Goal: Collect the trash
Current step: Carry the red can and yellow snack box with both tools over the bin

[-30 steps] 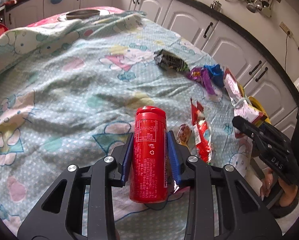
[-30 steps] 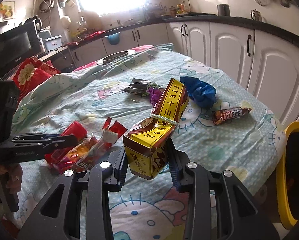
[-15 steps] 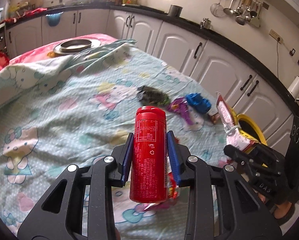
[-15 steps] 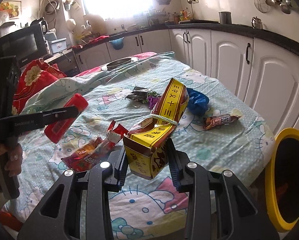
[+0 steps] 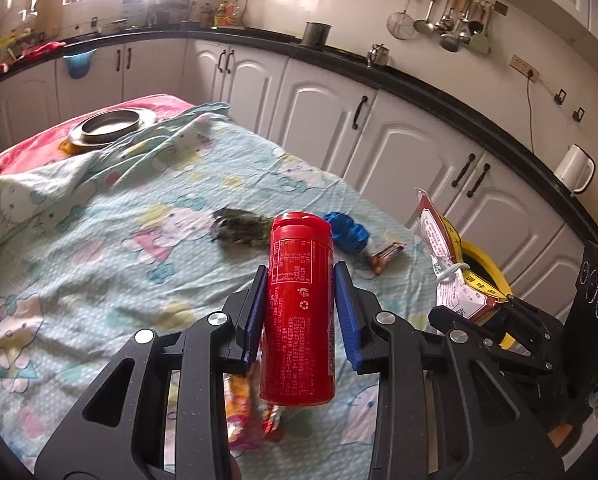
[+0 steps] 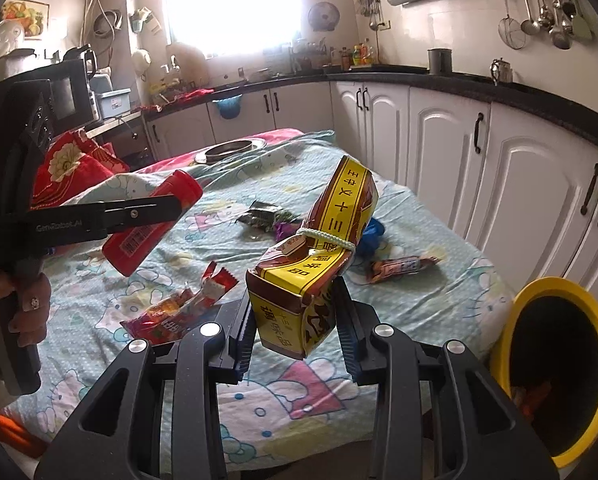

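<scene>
Left wrist view: the left tool (image 5: 301, 300) is clenching a red can (image 5: 301, 312) between its blue pads, holding it upright above the table (image 5: 79, 240). Beyond the can, a dark wrapper (image 5: 239, 228), a blue bag (image 5: 347, 232) and a candy bar (image 5: 387, 254) are lying on the cloth; a red snack packet (image 5: 247, 412) is showing just under the tool. To its right, the right tool (image 5: 495, 320) is carrying a yellow-brown pouch (image 5: 447, 264) in front of the yellow bin (image 5: 487, 268)

Right wrist view: the right tool (image 6: 297, 320) is gripping the pouch (image 6: 319, 256), tied with white cord, above the table (image 6: 419, 296). The bin (image 6: 555, 368) is sitting low to its right. To its left, the left tool (image 6: 99, 224) is holding the can (image 6: 151, 228) tilted over the packet (image 6: 179, 308)
</scene>
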Demonstrator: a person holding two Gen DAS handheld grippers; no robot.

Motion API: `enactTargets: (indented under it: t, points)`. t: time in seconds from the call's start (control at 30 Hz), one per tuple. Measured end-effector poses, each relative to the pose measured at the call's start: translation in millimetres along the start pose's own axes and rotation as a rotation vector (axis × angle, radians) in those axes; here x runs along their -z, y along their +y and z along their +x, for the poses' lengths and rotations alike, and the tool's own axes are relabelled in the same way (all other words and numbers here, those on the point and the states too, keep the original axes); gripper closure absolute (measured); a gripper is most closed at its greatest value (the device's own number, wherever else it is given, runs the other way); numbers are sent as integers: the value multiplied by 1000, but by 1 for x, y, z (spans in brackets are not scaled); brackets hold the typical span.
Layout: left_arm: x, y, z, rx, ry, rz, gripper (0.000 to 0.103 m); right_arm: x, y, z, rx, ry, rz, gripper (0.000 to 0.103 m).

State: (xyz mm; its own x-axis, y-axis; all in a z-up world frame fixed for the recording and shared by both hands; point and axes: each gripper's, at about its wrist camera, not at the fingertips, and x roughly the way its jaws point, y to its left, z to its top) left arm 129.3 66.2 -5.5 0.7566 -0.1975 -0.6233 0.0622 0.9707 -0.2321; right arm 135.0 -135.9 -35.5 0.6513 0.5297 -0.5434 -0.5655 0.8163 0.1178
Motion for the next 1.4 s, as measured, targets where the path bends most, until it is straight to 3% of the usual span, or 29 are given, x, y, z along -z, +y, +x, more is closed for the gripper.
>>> enactTargets:
  t: [1.4]
  points:
    - [-27, -131, 60, 180, -2, 106, 77, 18, -101, -67, 219, -83, 140, 69]
